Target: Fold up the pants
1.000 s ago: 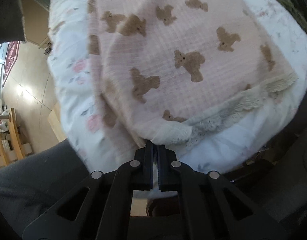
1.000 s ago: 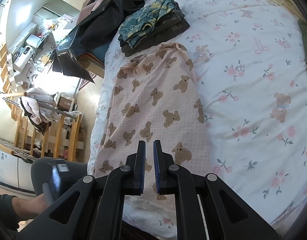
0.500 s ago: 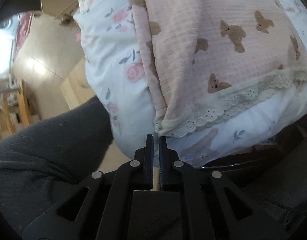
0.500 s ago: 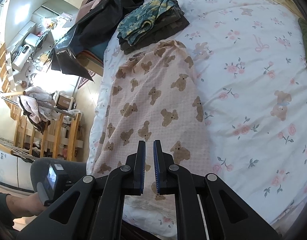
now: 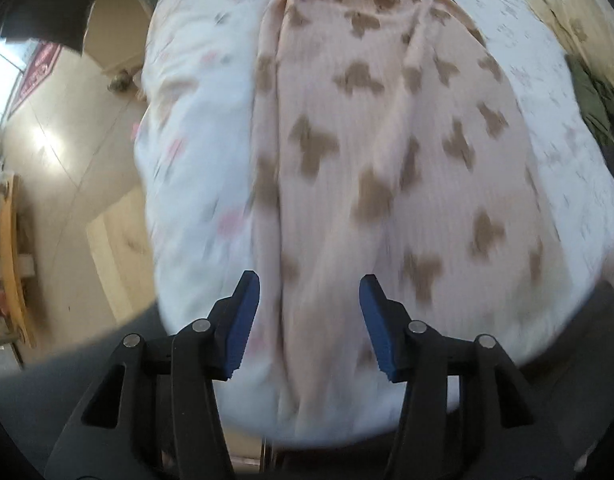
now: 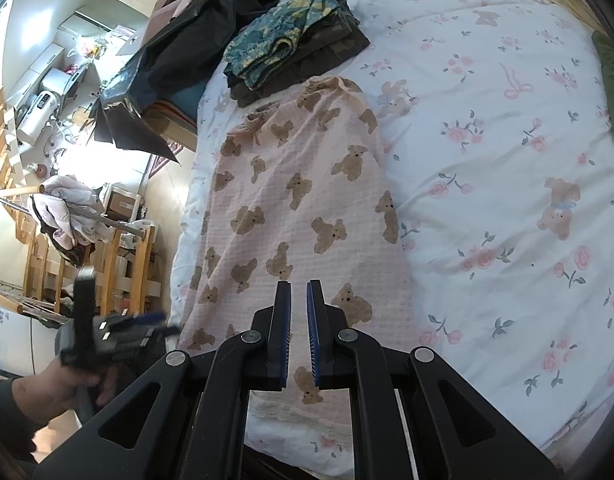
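**Left gripper lets go and swings up over the pants**

A second ago the left gripper was pinched nearly shut at the lace-trimmed hem by the bed's edge; its blue pads now stand wide apart with nothing between them, and it has risen to look along the whole garment. The left-wrist view is smeared with motion, so it is in mid-swing. The right gripper has barely shifted: its jaws are a narrow slit apart, hovering above the cloth and holding nothing.

The pants, pink with brown bears, lie lengthwise near the left edge of the bed, waistband at the far end next to a stack of folded clothes, lace hem at the near end by the grippers. They look laid out as a single long panel, the legs probably stacked one on the other, which would suit a fold bringing hem up to waistband. The left gripper's wide opening reads as readiness to take a fresh hold, most likely on the near hem or the left side seam.

No basket or box is part of this. The only carrier is the bed, which bears the pants, the folded stack and an olive garment at its far right edge.
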`<state>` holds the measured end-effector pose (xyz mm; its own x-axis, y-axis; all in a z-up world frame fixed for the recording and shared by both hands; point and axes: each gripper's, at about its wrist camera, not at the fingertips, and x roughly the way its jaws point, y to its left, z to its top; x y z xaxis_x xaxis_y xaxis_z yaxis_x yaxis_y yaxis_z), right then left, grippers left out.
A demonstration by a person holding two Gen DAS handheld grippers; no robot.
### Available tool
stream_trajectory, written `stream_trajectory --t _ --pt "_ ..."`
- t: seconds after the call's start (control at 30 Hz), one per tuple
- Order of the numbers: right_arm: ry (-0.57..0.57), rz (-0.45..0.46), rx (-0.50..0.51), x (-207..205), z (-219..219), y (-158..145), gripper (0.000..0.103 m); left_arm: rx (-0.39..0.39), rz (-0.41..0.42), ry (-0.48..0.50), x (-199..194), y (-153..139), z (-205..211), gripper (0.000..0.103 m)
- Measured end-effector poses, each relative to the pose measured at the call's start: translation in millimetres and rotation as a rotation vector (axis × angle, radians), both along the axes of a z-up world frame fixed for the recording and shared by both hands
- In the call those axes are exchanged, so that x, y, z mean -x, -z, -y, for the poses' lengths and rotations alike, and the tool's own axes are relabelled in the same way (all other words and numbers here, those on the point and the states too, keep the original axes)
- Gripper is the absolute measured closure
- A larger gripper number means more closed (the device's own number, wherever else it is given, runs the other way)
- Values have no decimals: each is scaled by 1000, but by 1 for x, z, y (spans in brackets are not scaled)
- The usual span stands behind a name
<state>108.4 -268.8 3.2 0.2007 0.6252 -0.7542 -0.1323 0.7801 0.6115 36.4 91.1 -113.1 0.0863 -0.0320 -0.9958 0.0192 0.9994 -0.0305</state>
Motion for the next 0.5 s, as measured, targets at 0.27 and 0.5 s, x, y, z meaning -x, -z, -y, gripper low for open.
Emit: stream_trajectory --t 0.27,0.5 --pt "36 -21 16 -2 9 7 93 -51 251 4 -113 6 -3 58" --pt "64 -42 25 -14 17 15 93 -9 263 4 -188 26 -4 74"
